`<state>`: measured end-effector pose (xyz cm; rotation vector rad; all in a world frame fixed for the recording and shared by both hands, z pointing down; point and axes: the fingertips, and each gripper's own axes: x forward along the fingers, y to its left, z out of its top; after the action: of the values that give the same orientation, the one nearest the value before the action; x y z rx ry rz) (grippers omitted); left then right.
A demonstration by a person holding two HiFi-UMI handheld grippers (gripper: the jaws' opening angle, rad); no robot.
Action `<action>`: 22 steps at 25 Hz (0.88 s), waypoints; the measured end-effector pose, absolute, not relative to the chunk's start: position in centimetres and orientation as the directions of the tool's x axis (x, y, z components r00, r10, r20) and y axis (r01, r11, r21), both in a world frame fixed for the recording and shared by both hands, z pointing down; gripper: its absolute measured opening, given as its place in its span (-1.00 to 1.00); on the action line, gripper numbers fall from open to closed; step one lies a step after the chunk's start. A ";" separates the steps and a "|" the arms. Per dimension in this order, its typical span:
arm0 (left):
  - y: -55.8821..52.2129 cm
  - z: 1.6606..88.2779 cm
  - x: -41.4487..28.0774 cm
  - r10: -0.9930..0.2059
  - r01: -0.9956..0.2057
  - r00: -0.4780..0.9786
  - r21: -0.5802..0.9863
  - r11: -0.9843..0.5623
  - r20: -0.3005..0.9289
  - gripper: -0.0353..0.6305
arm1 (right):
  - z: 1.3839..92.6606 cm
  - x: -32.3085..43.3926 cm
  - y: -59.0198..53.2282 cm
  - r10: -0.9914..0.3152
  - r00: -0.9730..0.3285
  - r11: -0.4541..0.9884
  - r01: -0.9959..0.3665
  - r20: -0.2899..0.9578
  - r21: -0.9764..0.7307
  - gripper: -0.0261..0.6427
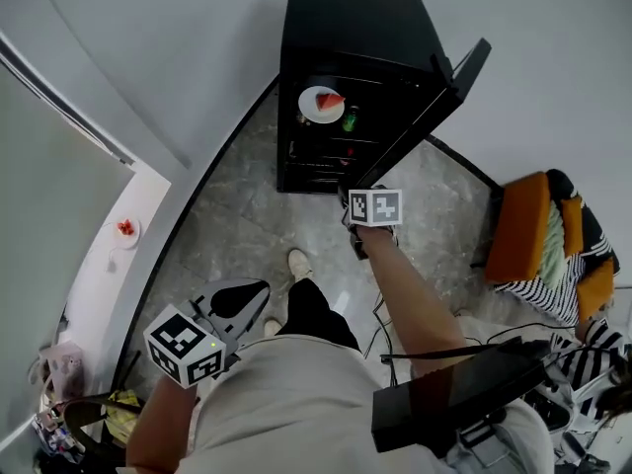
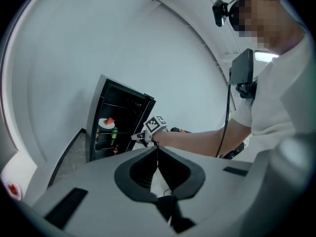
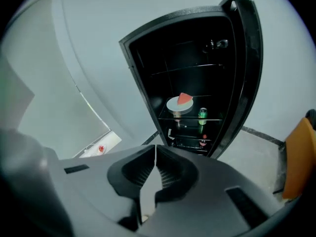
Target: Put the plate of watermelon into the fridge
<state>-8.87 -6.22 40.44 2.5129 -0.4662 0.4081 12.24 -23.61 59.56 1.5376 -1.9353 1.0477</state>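
The white plate (image 1: 321, 104) with a red watermelon slice (image 1: 330, 99) rests on an upper glass shelf inside the black fridge (image 1: 346, 28), whose door (image 1: 434, 107) stands open to the right. The right gripper view shows the same plate (image 3: 178, 104) straight ahead, well beyond the jaws. My right gripper (image 3: 156, 146) is held out in front of the fridge, shut, with nothing between its fingers. My left gripper (image 2: 157, 147) hangs low by my left side, far from the fridge, also shut and empty.
A green can (image 3: 202, 113) shares the plate's shelf and a red bottle (image 3: 203, 143) stands on a lower one. At the left, a white counter (image 1: 148, 200) carries a small dish with red pieces (image 1: 125, 228). An orange chair with striped cloth (image 1: 538, 230) stands right of the door.
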 end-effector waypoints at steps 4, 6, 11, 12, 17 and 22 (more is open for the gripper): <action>-3.8 41.3 -10.7 -0.251 -0.415 0.890 0.452 -0.789 0.380 -0.86 | 59.1 10.5 -18.8 -0.604 -0.274 0.084 -0.956 0.748 -0.282 -0.87; -2.4 41.2 -11.9 -0.262 -0.416 0.893 0.454 -0.788 0.365 -0.86 | 58.4 9.2 -16.3 -0.602 -0.279 0.100 -0.956 0.749 -0.276 -0.87; 1.5 41.5 -14.3 -0.254 -0.410 0.894 0.446 -0.796 0.370 -0.86 | 55.8 5.1 -10.7 -0.594 -0.324 0.171 -0.945 0.736 -0.278 -0.88; 1.9 41.5 -14.7 -0.253 -0.409 0.894 0.442 -0.798 0.369 -0.86 | 55.1 4.3 -9.9 -0.596 -0.335 0.186 -0.942 0.729 -0.281 -0.88; 4.2 41.8 -15.5 -0.257 -0.405 0.896 0.432 -0.806 0.361 -0.86 | 52.7 1.6 -5.9 -0.604 -0.377 0.261 -0.926 0.703 -0.272 -0.88; 5.8 42.5 -14.6 -0.244 -0.395 0.897 0.422 -0.816 0.368 -0.86 | 52.4 0.3 -2.3 -0.595 -0.426 0.299 -0.904 0.681 -0.304 -0.88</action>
<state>-14.62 5.77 42.47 2.5605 -0.4621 0.4086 0.34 -2.25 52.37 1.3359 -2.1297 0.9350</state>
